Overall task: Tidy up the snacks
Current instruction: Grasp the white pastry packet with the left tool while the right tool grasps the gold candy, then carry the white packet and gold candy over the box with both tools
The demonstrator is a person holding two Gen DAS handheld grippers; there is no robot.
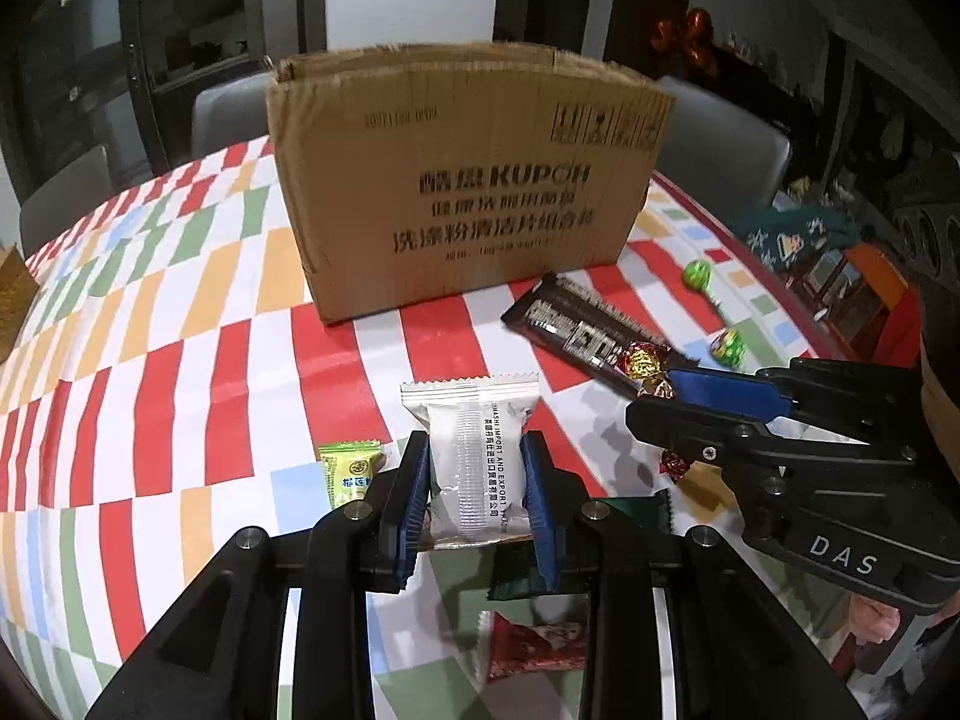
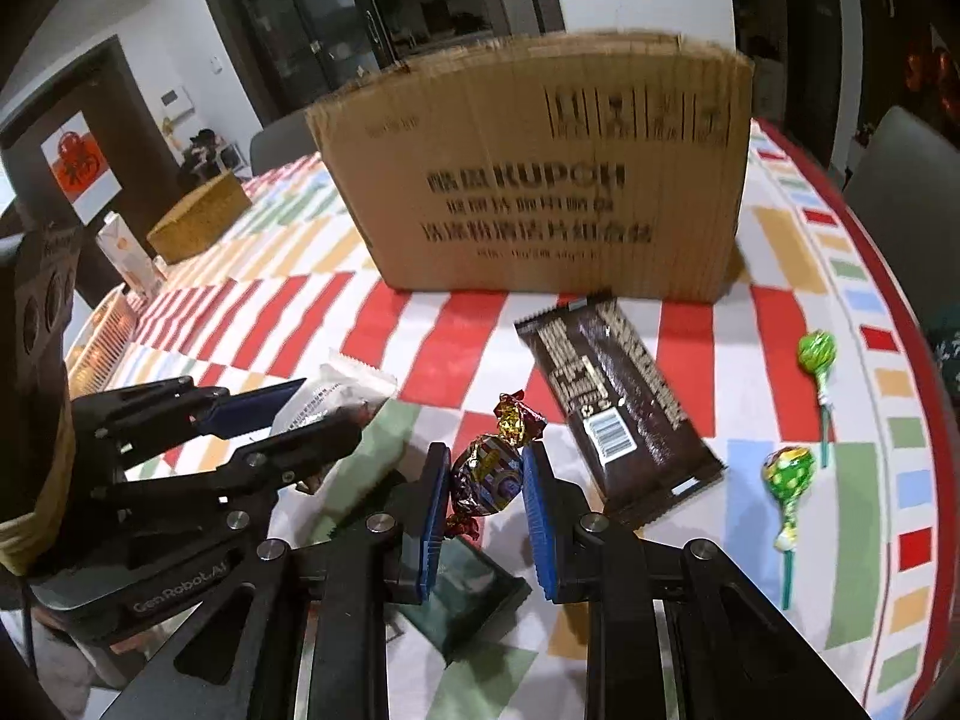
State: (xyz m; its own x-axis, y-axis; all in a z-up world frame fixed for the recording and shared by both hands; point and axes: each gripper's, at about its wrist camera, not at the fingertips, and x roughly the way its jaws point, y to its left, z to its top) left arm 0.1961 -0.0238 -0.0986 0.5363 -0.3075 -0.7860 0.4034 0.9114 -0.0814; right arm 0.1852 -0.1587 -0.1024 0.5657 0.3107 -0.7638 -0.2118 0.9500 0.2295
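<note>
Now both grippers are loaded: left gripper [image 1: 477, 480] pinches a white packet [image 1: 474, 450], right gripper [image 2: 487, 483] clamps a wrapped candy [image 2: 486, 471], both raised facing the cardboard box [image 1: 462, 180], presumably for dropping in.

A plain brown corrugated cardboard box [image 1: 468, 180] carries black print. Under it, the tablecloth [image 1: 180, 330] shows red, orange, green, blue and white blocks. Right of the box lie a dark brown chocolate bar wrapper [image 2: 618, 414] and two green-patterned lollipops [image 2: 816, 354].
</note>
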